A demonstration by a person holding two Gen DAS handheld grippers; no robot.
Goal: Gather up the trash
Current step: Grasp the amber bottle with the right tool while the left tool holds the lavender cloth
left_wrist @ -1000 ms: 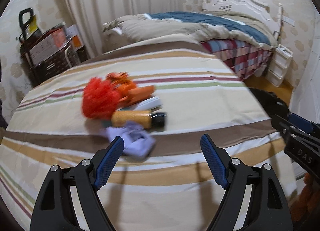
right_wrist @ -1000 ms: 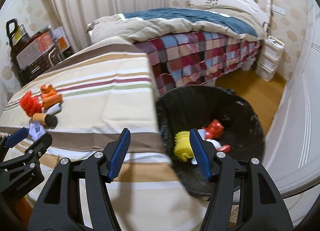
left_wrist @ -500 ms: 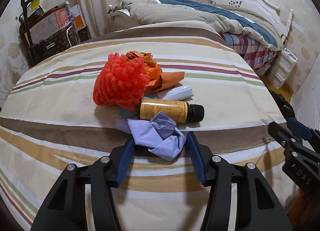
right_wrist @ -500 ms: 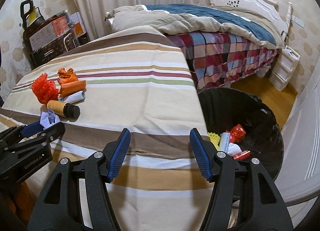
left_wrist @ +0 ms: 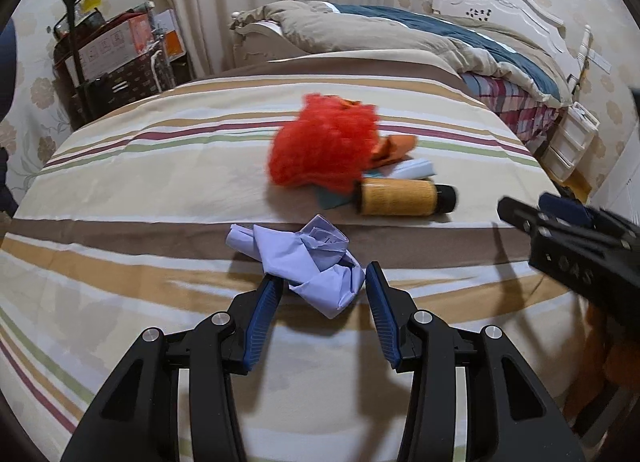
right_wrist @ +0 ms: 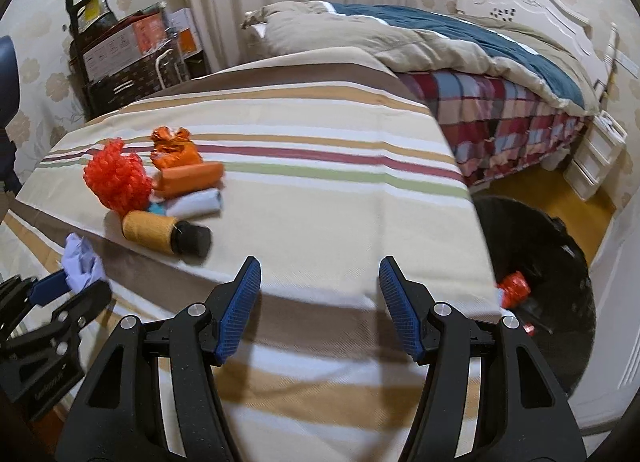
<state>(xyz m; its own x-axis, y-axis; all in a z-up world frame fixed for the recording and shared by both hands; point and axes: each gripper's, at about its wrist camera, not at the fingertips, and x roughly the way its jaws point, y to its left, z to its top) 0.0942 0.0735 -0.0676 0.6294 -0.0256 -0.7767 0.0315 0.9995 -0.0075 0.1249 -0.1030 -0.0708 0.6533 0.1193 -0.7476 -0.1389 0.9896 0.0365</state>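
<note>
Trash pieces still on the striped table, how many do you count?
6 visible: the lilac crumpled paper between the left gripper fingers, yellow bottle, red mesh ball, orange foil wad, orange roll, white roll. Smaller scraps may hide underneath.

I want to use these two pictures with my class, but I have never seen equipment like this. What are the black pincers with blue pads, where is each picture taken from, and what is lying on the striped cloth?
No robot is here: a person holds one two-finger gripper in each hand, and each has a wide-angle camera looking along its fingers. One picture comes from the left gripper, the other from the right gripper.

On the striped cloth lies a small pile of trash: a crumpled lilac paper, a yellow bottle with a black cap, a red mesh ball, an orange wrapper and a white tube.

The left gripper's fingers are on either side of the lilac paper, closing in on it. The right gripper is open and holds nothing. A black bin beside the cloth already holds some trash.
</note>
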